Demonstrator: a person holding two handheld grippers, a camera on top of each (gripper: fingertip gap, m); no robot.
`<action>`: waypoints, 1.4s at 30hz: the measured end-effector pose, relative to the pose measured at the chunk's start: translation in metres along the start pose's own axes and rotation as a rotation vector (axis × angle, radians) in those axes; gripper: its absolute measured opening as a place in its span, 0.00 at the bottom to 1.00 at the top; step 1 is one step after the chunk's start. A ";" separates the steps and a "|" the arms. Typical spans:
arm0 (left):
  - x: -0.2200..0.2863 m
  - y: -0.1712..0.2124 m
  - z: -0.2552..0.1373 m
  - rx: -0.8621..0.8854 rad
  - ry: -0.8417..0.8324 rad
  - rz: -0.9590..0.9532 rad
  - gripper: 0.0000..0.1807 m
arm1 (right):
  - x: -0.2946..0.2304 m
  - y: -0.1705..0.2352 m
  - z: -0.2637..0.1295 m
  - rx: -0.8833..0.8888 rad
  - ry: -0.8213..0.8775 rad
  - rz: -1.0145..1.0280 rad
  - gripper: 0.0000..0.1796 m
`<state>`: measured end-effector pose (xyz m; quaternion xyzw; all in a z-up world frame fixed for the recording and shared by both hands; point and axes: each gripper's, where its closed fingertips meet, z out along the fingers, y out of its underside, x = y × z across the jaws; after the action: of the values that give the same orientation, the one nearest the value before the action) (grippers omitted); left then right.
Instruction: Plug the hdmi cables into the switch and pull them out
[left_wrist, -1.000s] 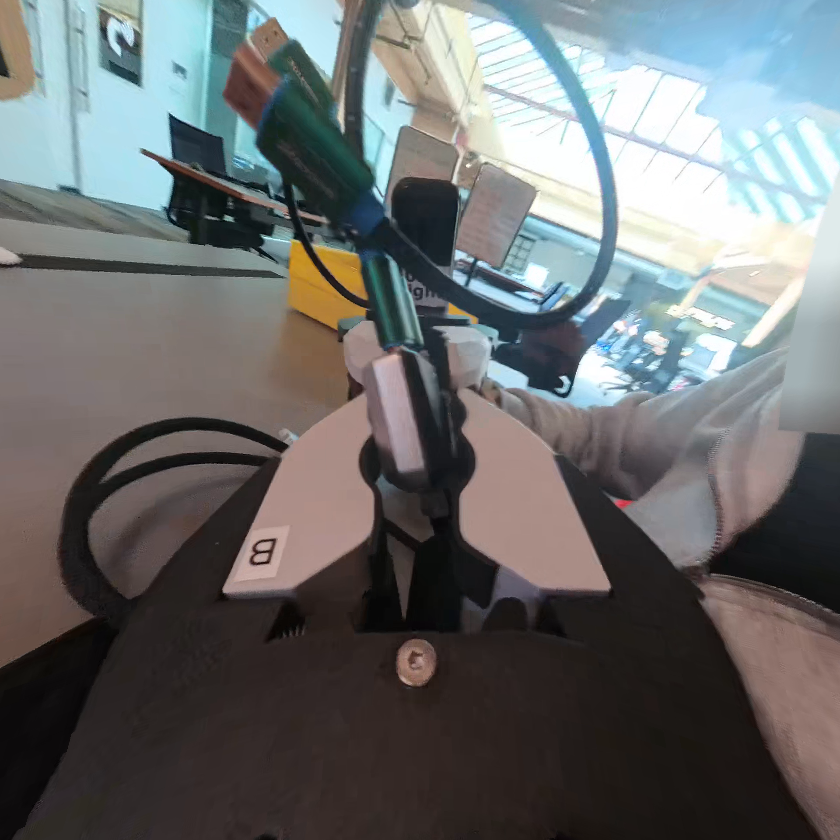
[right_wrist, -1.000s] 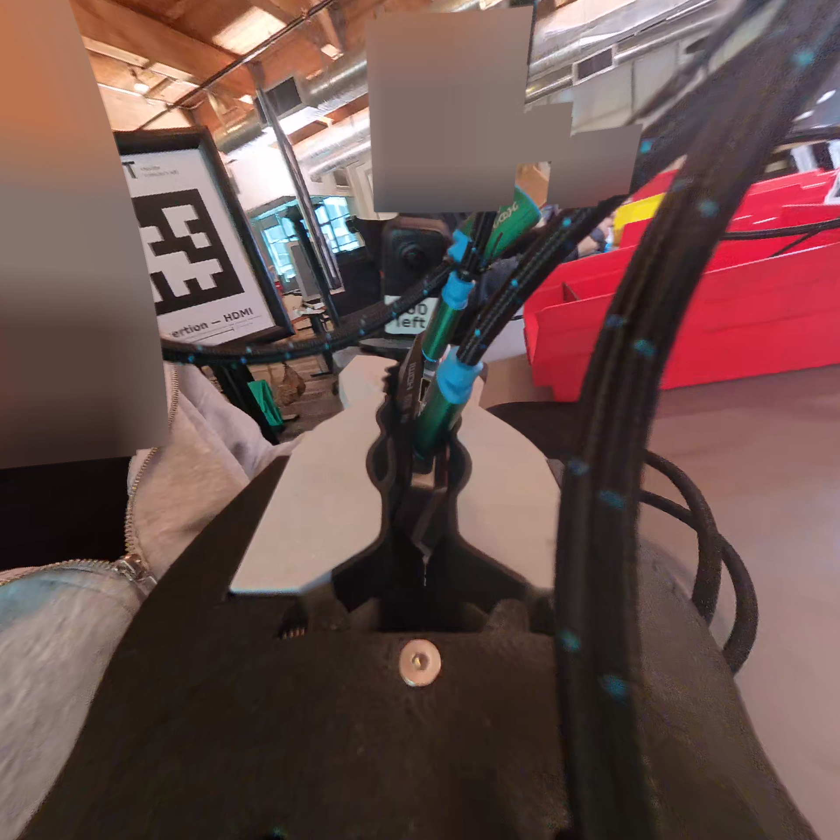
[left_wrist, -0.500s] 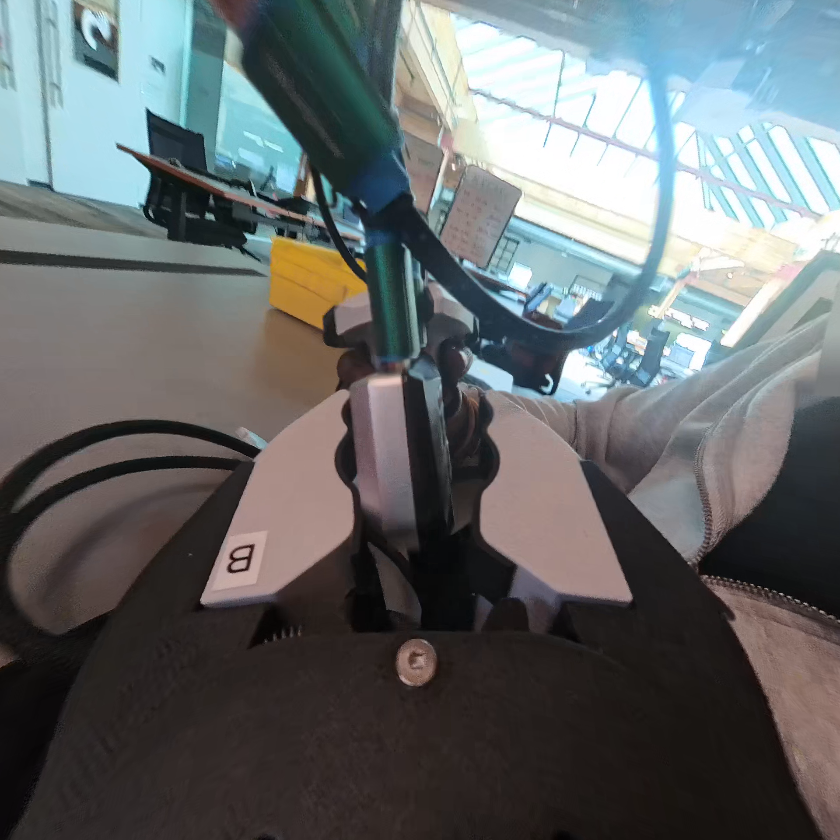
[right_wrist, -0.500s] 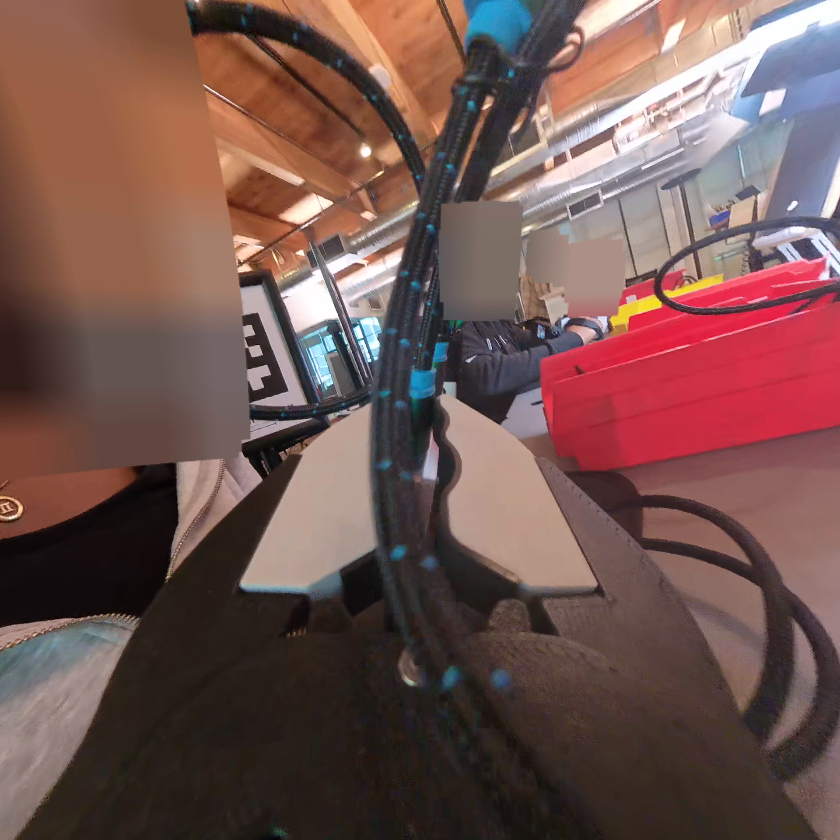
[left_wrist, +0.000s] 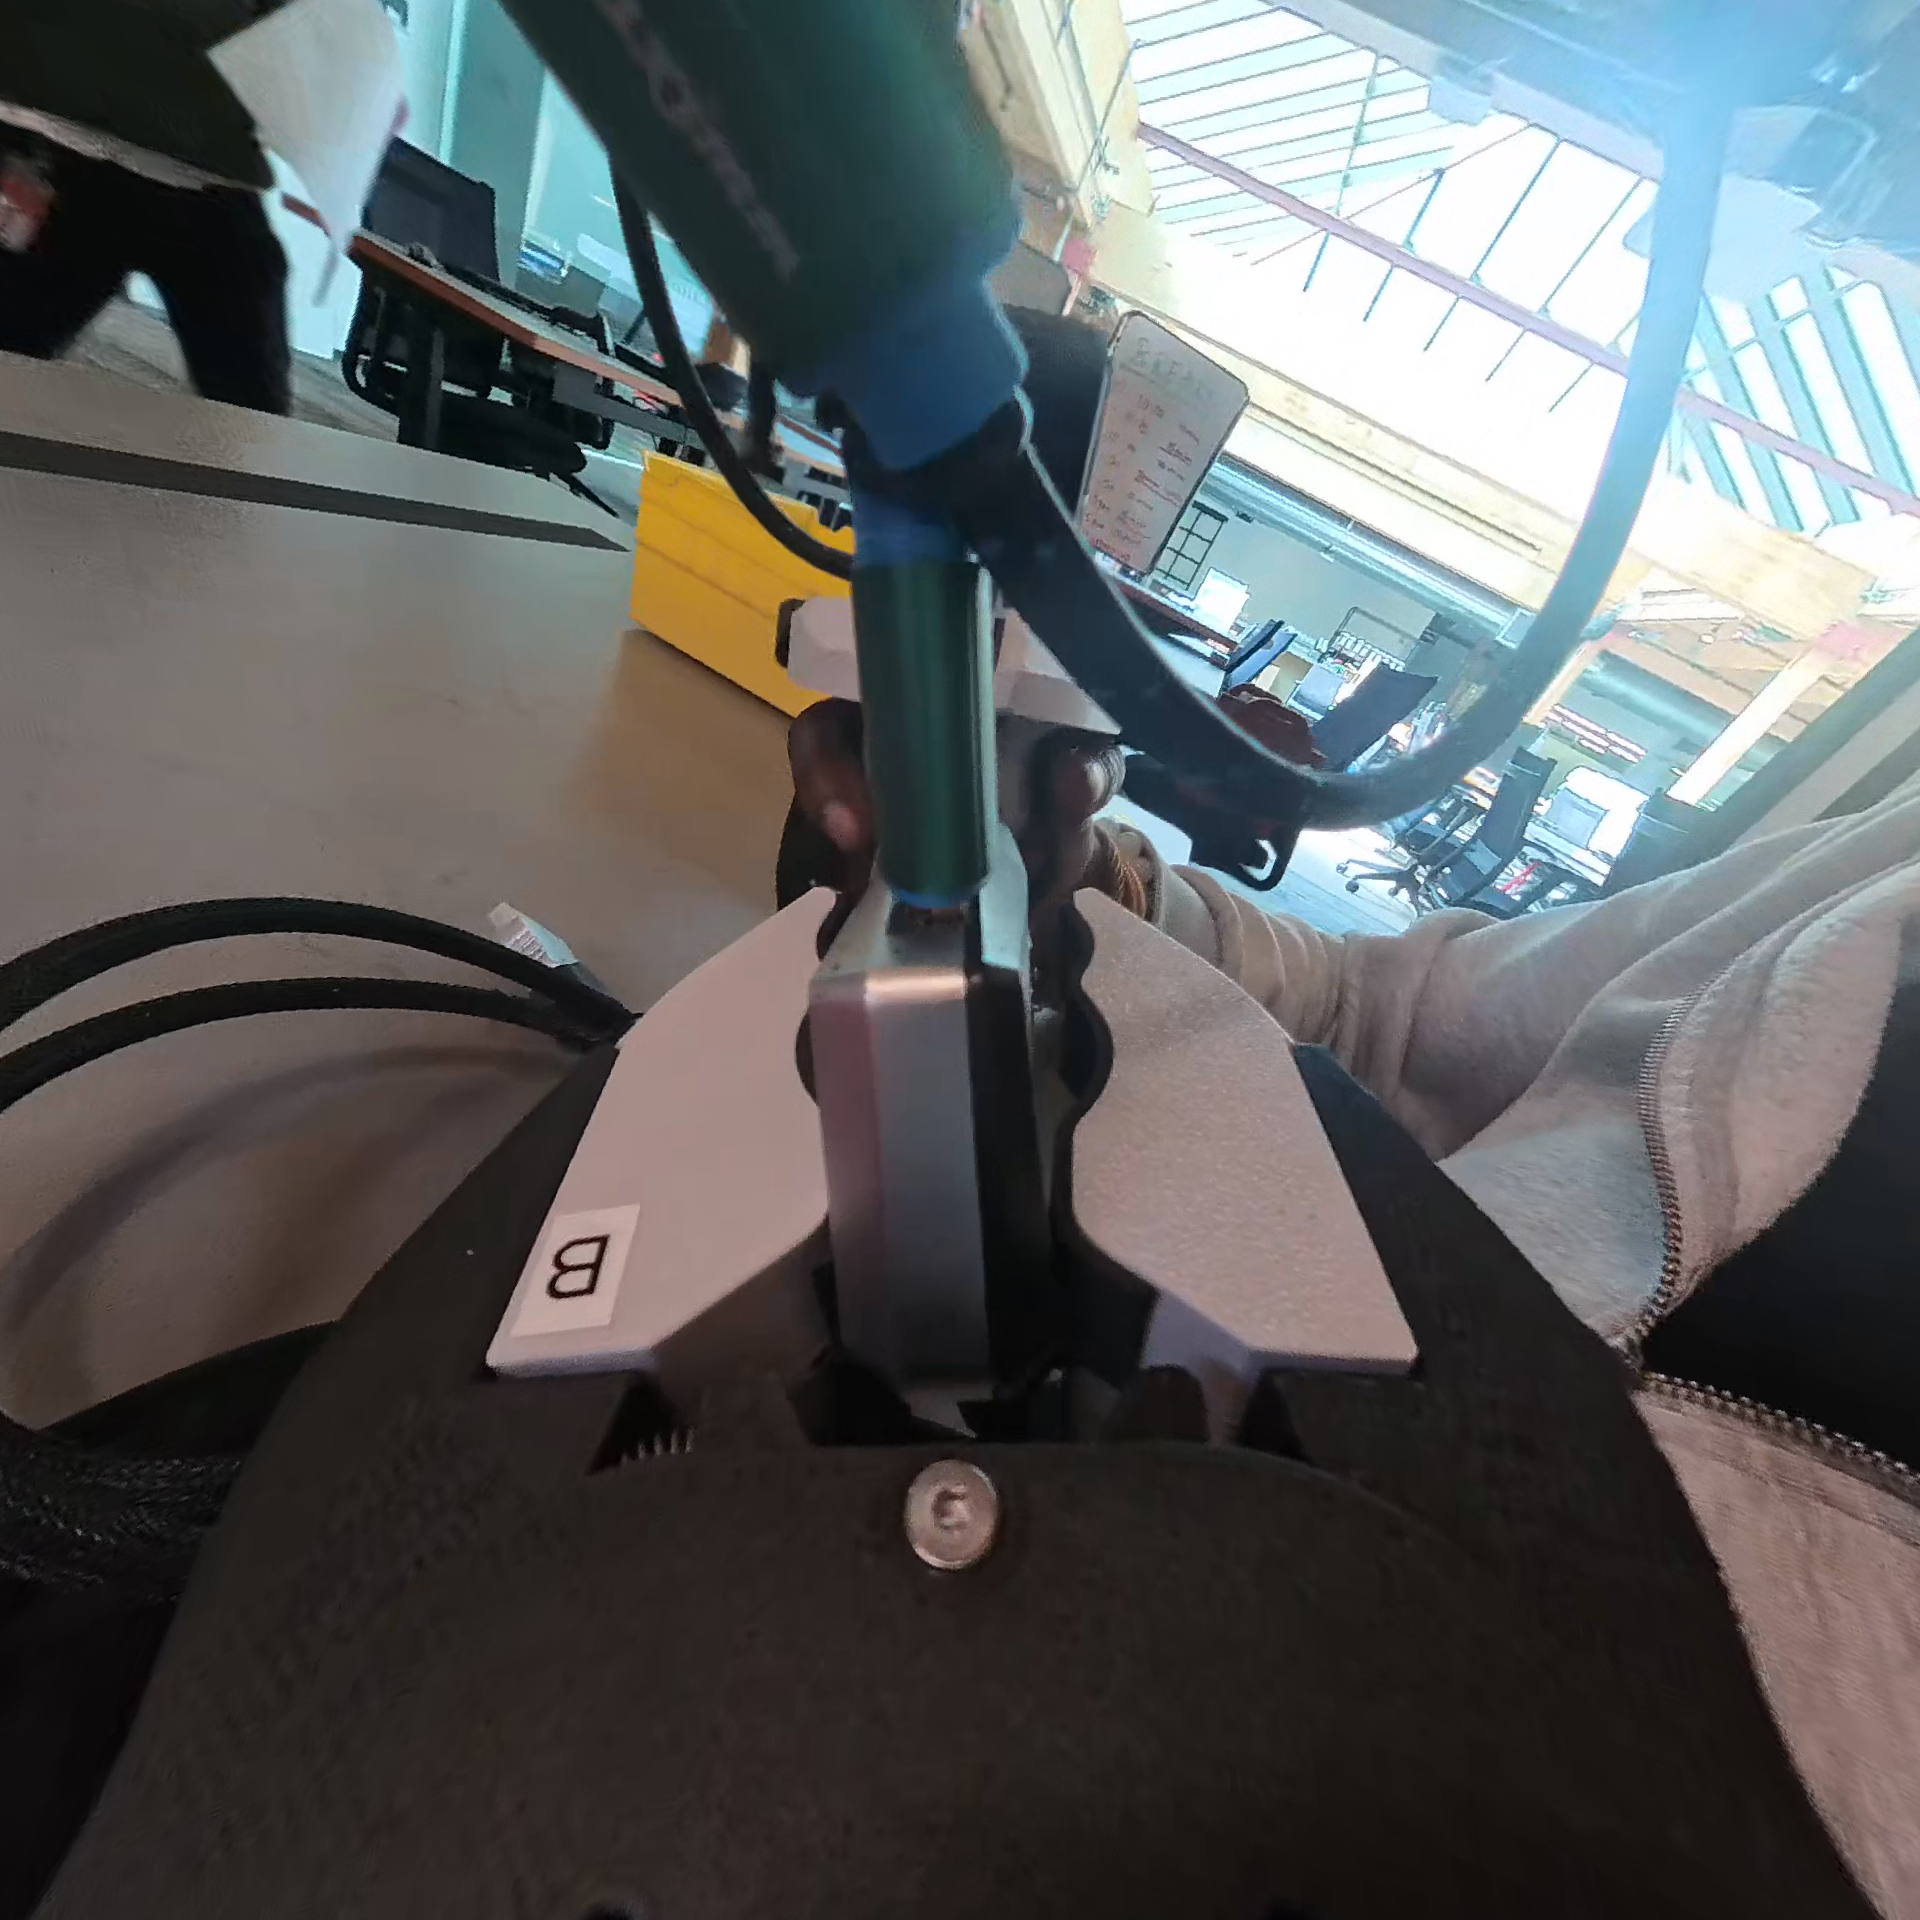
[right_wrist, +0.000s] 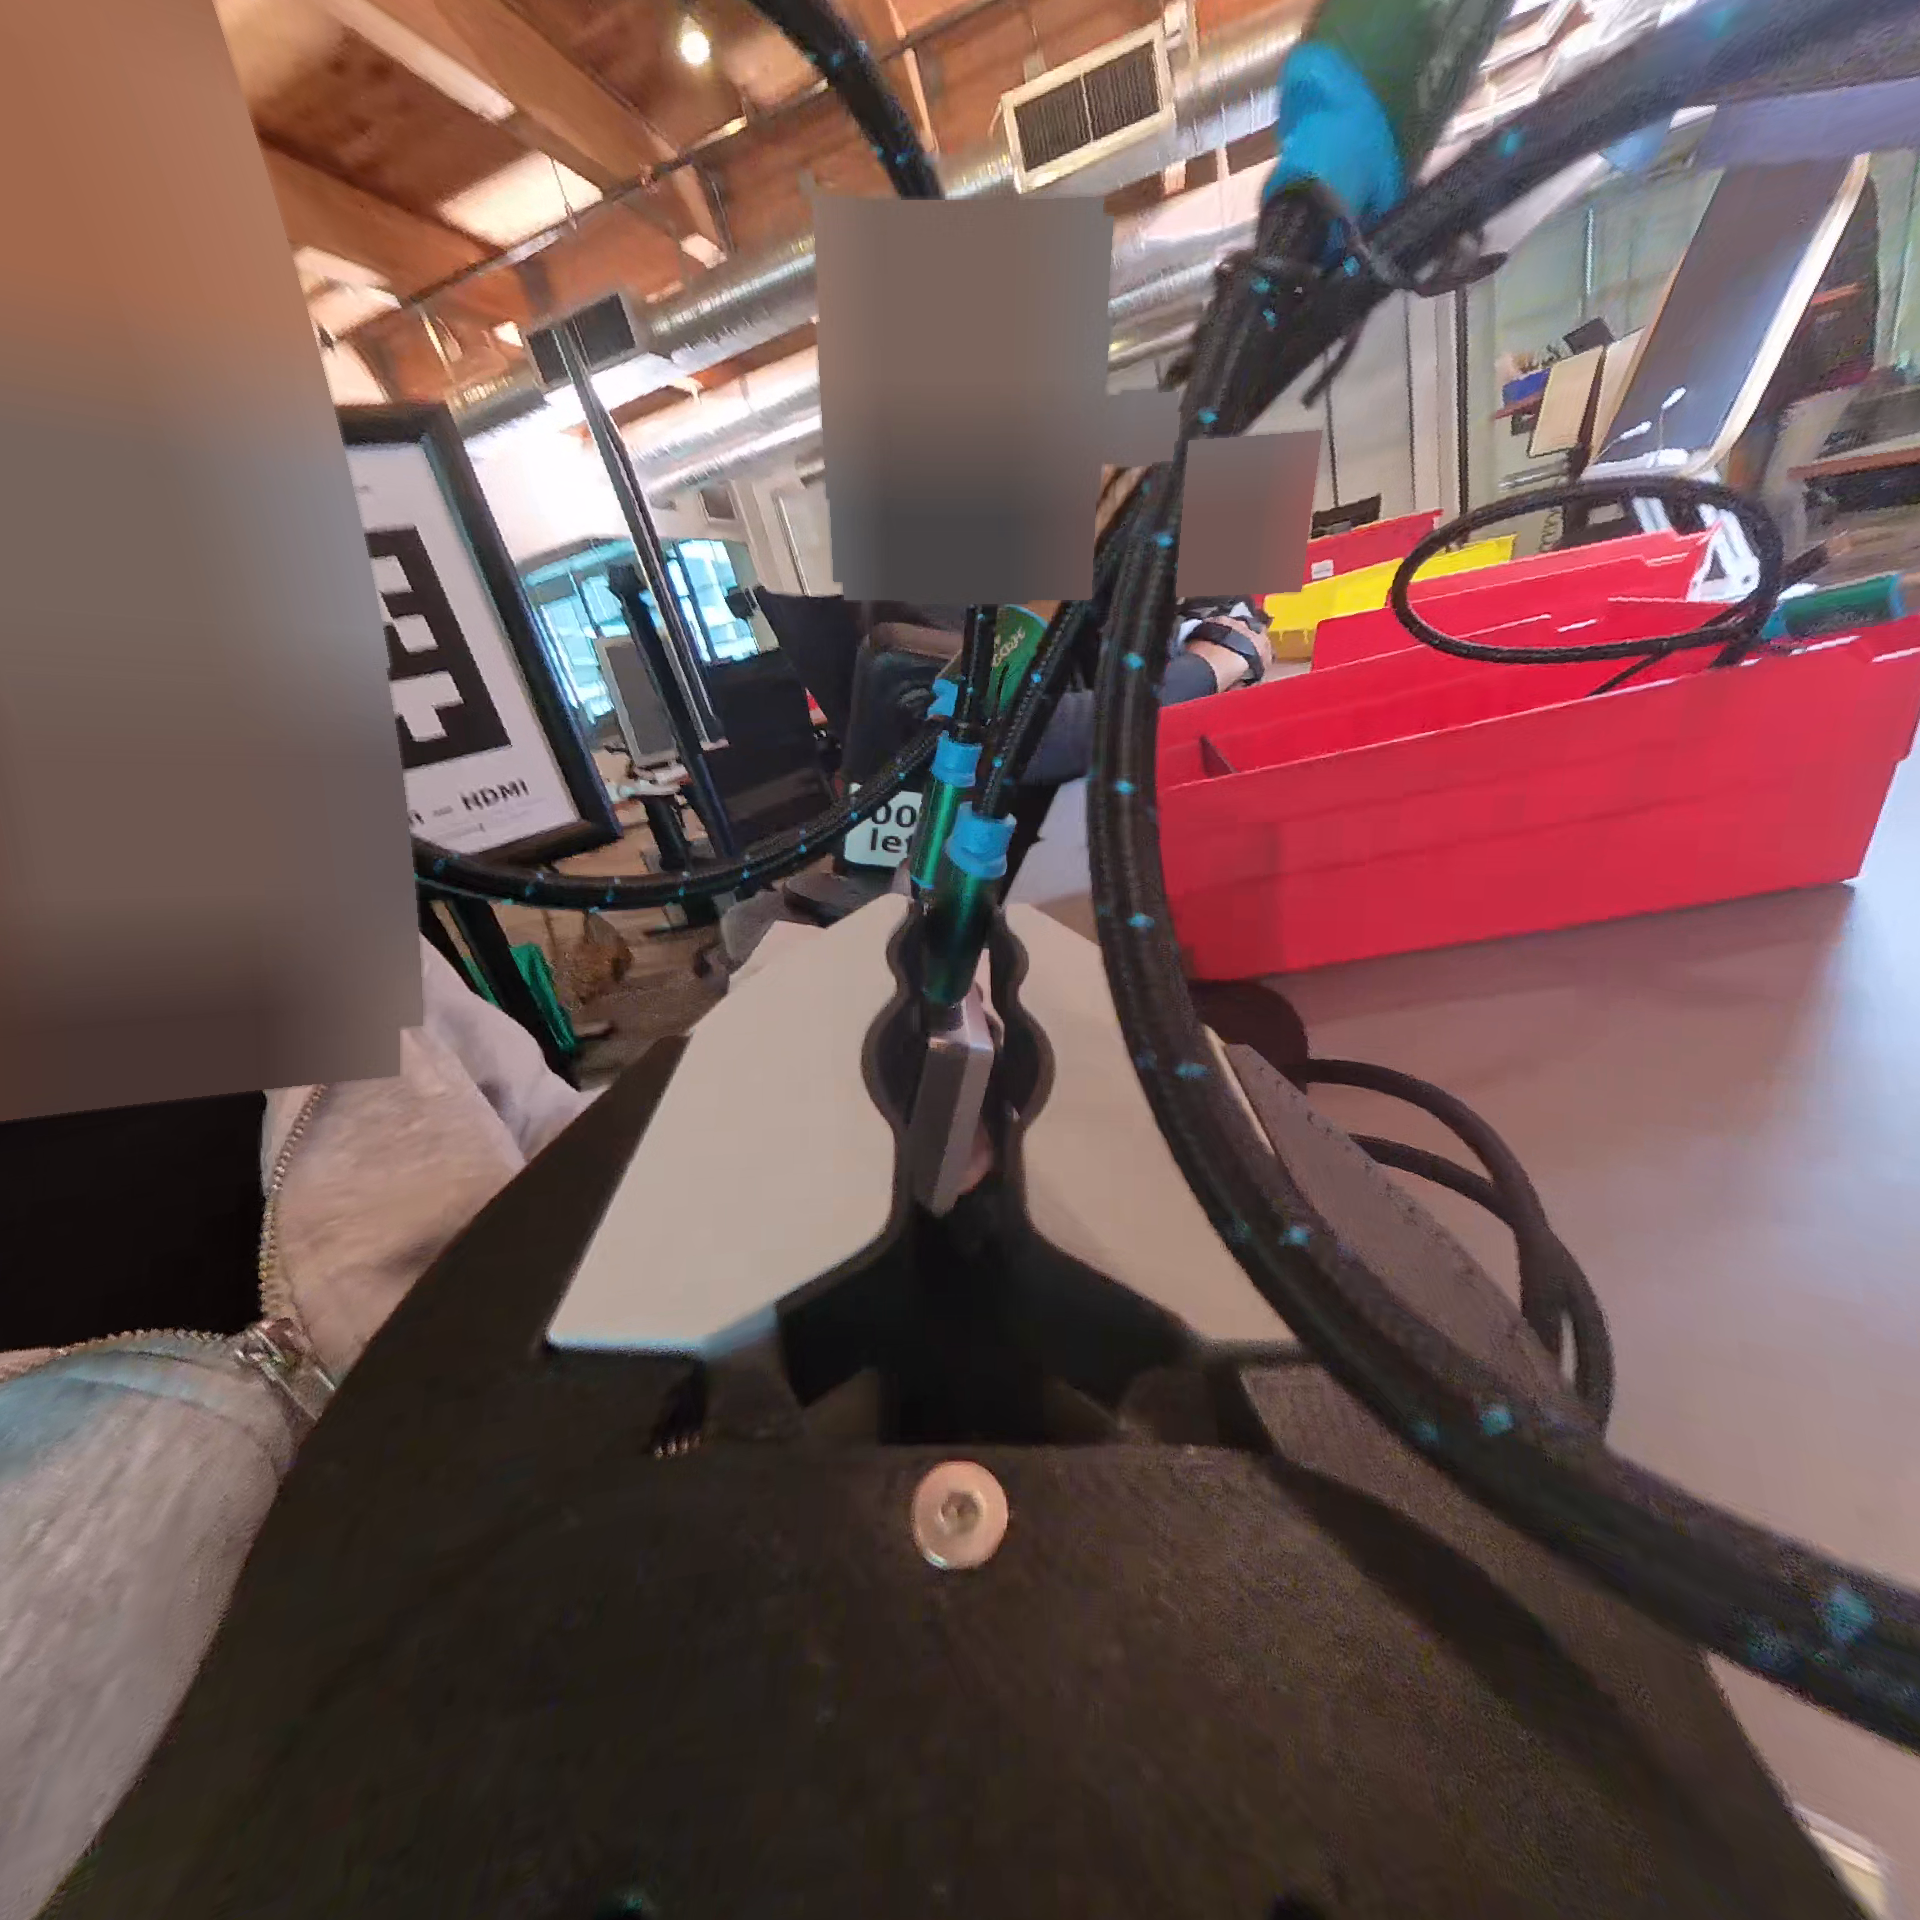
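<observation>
The left claw (left_wrist: 940, 997) pinches the silver switch (left_wrist: 902, 1153) edge-on between its fingers, a green HDMI plug (left_wrist: 925, 727) seated in its far end. The right claw (right_wrist: 951, 997) clamps the same switch (right_wrist: 948, 1117) beside the red bin (right_wrist: 1538, 769).

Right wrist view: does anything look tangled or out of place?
Yes. A braided black cable loops right across the right gripper, which is shut on the silver switch. A loose green plug dangles overhead. It could snag.
</observation>
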<state>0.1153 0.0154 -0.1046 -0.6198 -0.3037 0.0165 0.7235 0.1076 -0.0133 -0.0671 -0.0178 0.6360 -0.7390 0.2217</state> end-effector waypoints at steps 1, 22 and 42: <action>0.000 0.001 0.001 -0.011 -0.002 0.005 0.21 | 0.000 0.000 -0.001 -0.013 0.008 -0.031 0.06; -0.036 -0.022 -0.005 0.087 -0.485 0.270 0.48 | 0.006 -0.026 -0.010 0.276 0.250 -0.212 0.06; -0.002 -0.007 -0.025 -0.104 -0.041 0.092 0.12 | 0.001 0.008 0.000 -0.123 0.033 0.045 0.28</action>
<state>0.1235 -0.0093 -0.1005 -0.6692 -0.2901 0.0467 0.6825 0.1096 -0.0144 -0.0749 -0.0051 0.6841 -0.6934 0.2262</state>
